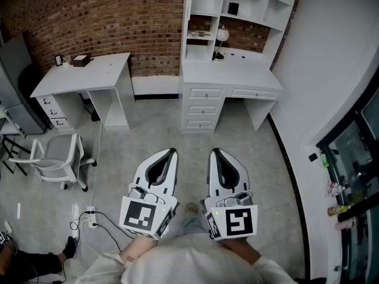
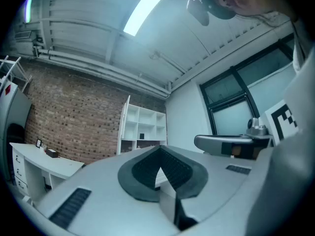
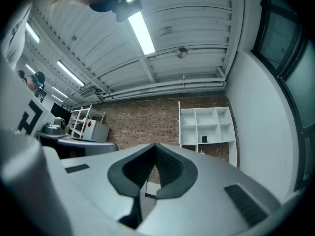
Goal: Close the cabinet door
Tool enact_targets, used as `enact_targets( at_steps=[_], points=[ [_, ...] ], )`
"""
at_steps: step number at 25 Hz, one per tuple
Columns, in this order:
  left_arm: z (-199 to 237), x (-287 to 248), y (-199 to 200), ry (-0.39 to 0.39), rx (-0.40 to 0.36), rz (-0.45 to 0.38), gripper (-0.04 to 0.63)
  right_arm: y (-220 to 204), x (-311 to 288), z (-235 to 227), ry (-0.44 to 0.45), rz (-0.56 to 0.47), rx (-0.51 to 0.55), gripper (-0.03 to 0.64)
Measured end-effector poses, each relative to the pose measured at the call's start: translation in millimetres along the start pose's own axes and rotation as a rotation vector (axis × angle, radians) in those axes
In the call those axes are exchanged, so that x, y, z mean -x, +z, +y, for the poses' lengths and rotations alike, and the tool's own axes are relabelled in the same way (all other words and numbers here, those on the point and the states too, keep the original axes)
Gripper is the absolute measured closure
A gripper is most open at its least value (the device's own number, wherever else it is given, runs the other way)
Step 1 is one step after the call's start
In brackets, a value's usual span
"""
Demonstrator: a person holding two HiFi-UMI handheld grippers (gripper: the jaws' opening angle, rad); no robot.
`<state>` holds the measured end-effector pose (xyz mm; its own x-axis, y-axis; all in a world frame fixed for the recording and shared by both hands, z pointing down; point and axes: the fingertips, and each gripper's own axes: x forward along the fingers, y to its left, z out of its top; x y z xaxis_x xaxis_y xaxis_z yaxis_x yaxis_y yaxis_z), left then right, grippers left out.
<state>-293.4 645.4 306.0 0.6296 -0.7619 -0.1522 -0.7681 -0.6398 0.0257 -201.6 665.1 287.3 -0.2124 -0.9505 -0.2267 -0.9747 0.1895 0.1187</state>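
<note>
Brick wall (image 1: 89,16): behind the cabinet, running on to its left.
Cabinet (image 1: 251,7): white open shelves over a drawer base.
White desk (image 1: 83,76): left of the cabinet, on the same wall.
Cabinet door (image 1: 187,16): at the cabinet's left edge, swung out, seen edge-on.
Chair (image 1: 56,155): well left of the cabinet.
Left gripper (image 1: 172,151): well apart from the cabinet, jaws together, empty.
Right gripper (image 1: 213,151): likewise well apart from the cabinet, jaws closed on nothing.

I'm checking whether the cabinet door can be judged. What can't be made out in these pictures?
Head view, shelf unit: top cut off by the frame edge; no door shows plainly.
Head view, dark item in a cubby: too small to identify.
Gripper views: the left gripper and right gripper bodies hide the drawers.
</note>
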Motion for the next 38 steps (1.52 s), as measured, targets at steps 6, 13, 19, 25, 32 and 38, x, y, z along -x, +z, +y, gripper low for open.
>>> enact_targets(
  at_steps=[6,13,19,25,32,38],
  points=[
    [17,-43,-11,-0.011,-0.014,0.004,0.588,-17,-40,-19,0.009,-0.006,0.004,0.598],
    [40,-120,-5,0.001,-0.021,-0.014,0.588,-26,-108,-64,0.028,-0.010,-0.004,0.598],
    [52,-179,-7,0.031,-0.037,-0.024,0.588,-35,-157,-104,0.072,-0.039,-0.048,0.597],
    [57,-219,-12,0.060,-0.033,-0.036,0.588,-47,-190,-133,0.110,-0.051,-0.065,0.597],
    [60,-248,-25,0.065,-0.031,-0.026,0.588,-68,-206,-162,0.100,-0.029,-0.101,0.597],
    [67,-276,-31,0.061,-0.025,-0.021,0.588,-76,-225,-176,0.105,-0.023,-0.095,0.597]
  ],
)
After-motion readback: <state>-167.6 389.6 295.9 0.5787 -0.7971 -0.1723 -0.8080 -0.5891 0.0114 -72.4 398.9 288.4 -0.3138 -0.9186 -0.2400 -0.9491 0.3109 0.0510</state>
